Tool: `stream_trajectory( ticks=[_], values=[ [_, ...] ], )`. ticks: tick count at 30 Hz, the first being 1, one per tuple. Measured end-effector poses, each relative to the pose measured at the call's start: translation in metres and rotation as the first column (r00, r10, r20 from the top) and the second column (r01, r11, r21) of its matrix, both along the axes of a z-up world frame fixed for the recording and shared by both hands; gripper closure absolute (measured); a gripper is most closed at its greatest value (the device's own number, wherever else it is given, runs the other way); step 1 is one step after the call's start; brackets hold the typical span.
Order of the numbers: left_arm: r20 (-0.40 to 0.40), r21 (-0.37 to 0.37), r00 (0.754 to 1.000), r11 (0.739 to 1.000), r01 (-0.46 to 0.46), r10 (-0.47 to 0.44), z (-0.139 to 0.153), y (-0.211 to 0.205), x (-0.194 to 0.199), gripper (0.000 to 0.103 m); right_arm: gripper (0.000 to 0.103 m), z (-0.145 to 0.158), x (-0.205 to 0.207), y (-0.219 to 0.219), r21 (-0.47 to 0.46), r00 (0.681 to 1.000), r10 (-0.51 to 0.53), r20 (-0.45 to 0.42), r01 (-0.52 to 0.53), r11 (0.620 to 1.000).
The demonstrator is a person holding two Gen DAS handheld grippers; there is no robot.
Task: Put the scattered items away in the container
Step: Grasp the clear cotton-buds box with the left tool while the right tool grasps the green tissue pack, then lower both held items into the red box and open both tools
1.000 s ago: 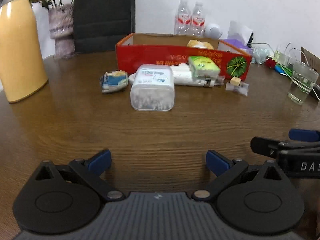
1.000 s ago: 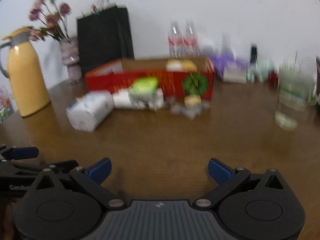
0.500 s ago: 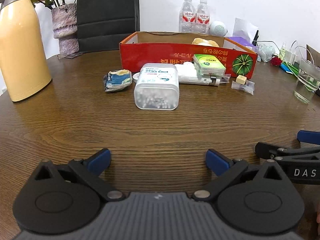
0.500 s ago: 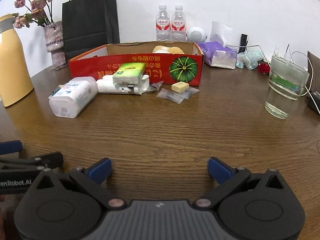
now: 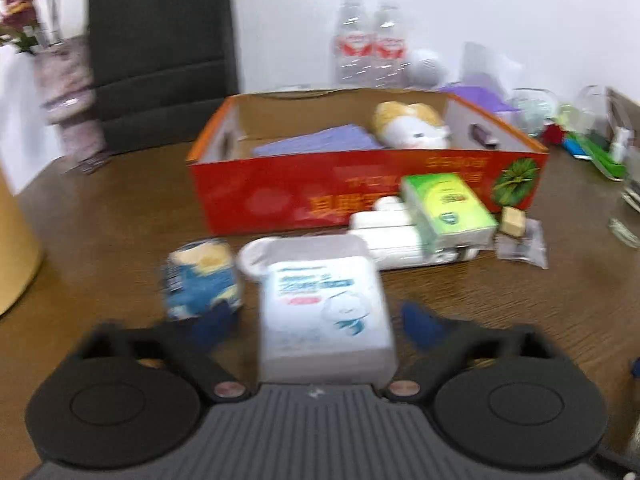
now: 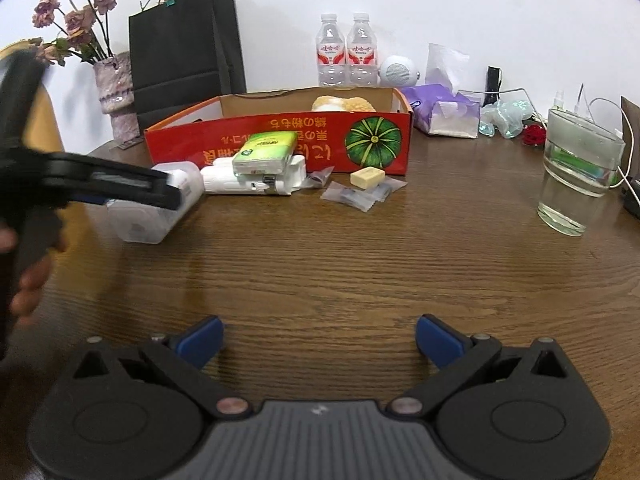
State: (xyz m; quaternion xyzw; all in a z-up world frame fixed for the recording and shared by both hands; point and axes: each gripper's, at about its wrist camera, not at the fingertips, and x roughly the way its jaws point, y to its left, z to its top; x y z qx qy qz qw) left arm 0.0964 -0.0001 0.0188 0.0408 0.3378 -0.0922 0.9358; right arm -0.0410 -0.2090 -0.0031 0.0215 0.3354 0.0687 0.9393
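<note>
A clear plastic cotton-swab box (image 5: 324, 308) lies on the wooden table between the blue pads of my left gripper (image 5: 316, 324). Its jaws are closing, with small gaps still showing beside the box in this blurred view. The right wrist view shows the same box (image 6: 156, 208) under the left gripper's black fingers (image 6: 120, 188). Behind stands the open red cardboard box (image 5: 280, 200) holding a plush toy (image 5: 408, 124) and a purple flat item (image 5: 316, 142). Before it lie a green tissue pack (image 5: 448, 208), a white pack (image 5: 392, 236), a blue-yellow snack packet (image 5: 202, 276) and small clear sachets (image 6: 367, 178). My right gripper (image 6: 320, 340) is open over bare table.
A glass of water (image 6: 576, 176) stands at the right, a yellow flask (image 5: 16, 240) at the left. Along the wall are a black paper bag (image 6: 184, 48), a flower vase (image 6: 116, 92), two water bottles (image 6: 346, 52) and a purple tissue pack (image 6: 444, 112).
My left gripper has gone forward to the cotton-swab box, now has it between its fingers, and its jaws have narrowed. The right gripper has kept still.
</note>
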Motion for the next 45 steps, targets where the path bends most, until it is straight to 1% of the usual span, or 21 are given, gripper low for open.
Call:
stream_trajectory(
  ticks=[1,3,4,7,9,12,13,14,15,16,17,19,22,25,28,32,35,38,41,43,45],
  values=[
    [0.007,-0.013,1.000,1.000,-0.003,0.003,-0.001,0.002,-0.004,0.038,0.000,0.001,0.000,-0.002,0.016,1.000,0.007,0.002,-0.007,1.000],
    [0.014,-0.037,1.000,0.999,0.020,-0.019,-0.001,0.006,-0.016,0.038,0.007,0.008,0.009,-0.009,0.054,0.999,0.040,0.009,-0.040,0.998],
    [0.023,-0.059,0.999,0.998,0.031,-0.029,0.001,0.009,-0.021,0.038,0.013,0.017,0.019,-0.012,0.073,0.999,0.050,0.015,-0.051,0.996],
    [0.057,-0.107,0.998,0.994,0.024,-0.018,0.006,0.018,-0.041,0.038,0.013,0.043,0.061,-0.007,0.089,0.995,0.076,0.058,-0.081,0.993],
    [0.105,-0.093,0.994,0.996,0.001,0.009,0.012,0.021,-0.050,0.038,0.013,0.050,0.102,0.008,0.083,0.992,0.111,0.051,-0.115,0.990],
    [0.125,-0.054,0.991,0.997,-0.048,0.054,0.017,0.024,-0.056,0.038,0.014,0.043,0.162,0.036,0.059,0.992,0.126,-0.018,-0.125,0.990],
    [0.124,-0.055,0.990,0.996,-0.063,0.070,0.018,0.029,-0.059,0.038,0.023,0.039,0.177,0.042,0.061,0.990,0.133,-0.047,-0.130,0.990],
    [0.118,-0.073,0.990,0.995,-0.074,0.083,0.019,0.034,-0.062,0.038,0.038,0.036,0.186,0.047,0.053,0.990,0.128,-0.067,-0.124,0.991],
    [0.111,-0.091,0.990,0.993,-0.077,0.087,0.019,0.039,-0.065,0.038,0.040,0.035,0.189,0.048,0.047,0.992,0.116,-0.052,-0.114,0.992],
    [0.104,-0.106,0.991,0.991,-0.076,0.087,0.020,0.044,-0.068,0.038,0.045,0.033,0.188,0.047,0.052,0.993,0.113,-0.040,-0.110,0.993],
    [0.098,-0.114,0.991,0.990,-0.084,0.095,0.020,0.047,-0.073,0.038,0.060,0.033,0.184,0.044,0.060,0.993,0.111,-0.029,-0.109,0.992],
    [0.103,-0.113,0.988,0.988,-0.103,0.115,0.022,0.048,-0.085,0.038,0.060,0.037,0.166,0.034,0.061,0.995,0.097,-0.023,-0.095,0.994],
    [0.125,-0.141,0.984,0.984,-0.108,0.126,0.025,0.041,-0.115,0.038,0.060,0.042,0.109,0.014,0.042,0.992,0.120,0.049,-0.122,0.992],
    [0.122,-0.164,0.986,0.982,-0.090,0.110,0.016,0.025,-0.148,0.038,0.060,0.035,0.046,-0.008,0.094,0.992,0.121,0.039,-0.124,0.988],
    [0.114,-0.129,0.988,0.988,-0.091,0.106,0.008,0.011,-0.171,0.038,0.060,0.023,-0.011,-0.014,0.118,0.994,0.107,0.028,-0.109,0.987],
    [0.113,-0.120,0.988,0.988,-0.095,0.108,0.012,0.009,-0.190,0.038,0.060,0.012,-0.063,-0.013,0.123,0.993,0.115,0.018,-0.117,0.986],
    [0.100,-0.122,0.990,0.988,-0.091,0.104,0.011,0.008,-0.198,0.038,0.060,0.011,-0.075,-0.001,0.094,0.989,0.144,0.037,-0.147,0.985],
    [0.125,-0.108,0.986,0.989,-0.101,0.115,0.012,0.009,-0.204,0.038,0.060,0.015,-0.078,0.004,0.095,0.985,0.161,0.066,-0.167,0.981],
    [0.143,-0.112,0.983,0.988,-0.102,0.117,0.015,0.011,-0.203,0.038,0.060,0.012,-0.075,0.005,0.102,0.985,0.162,0.056,-0.167,0.981],
    [0.148,-0.132,0.985,0.988,-0.074,0.093,0.024,0.012,-0.194,0.038,0.060,0.014,-0.072,0.003,0.107,0.987,0.151,0.059,-0.157,0.982],
    [0.178,-0.140,0.983,0.990,-0.022,0.047,0.043,0.013,-0.177,0.038,0.060,0.028,-0.060,0.000,0.104,0.985,0.148,0.085,-0.157,0.982]
  ],
)
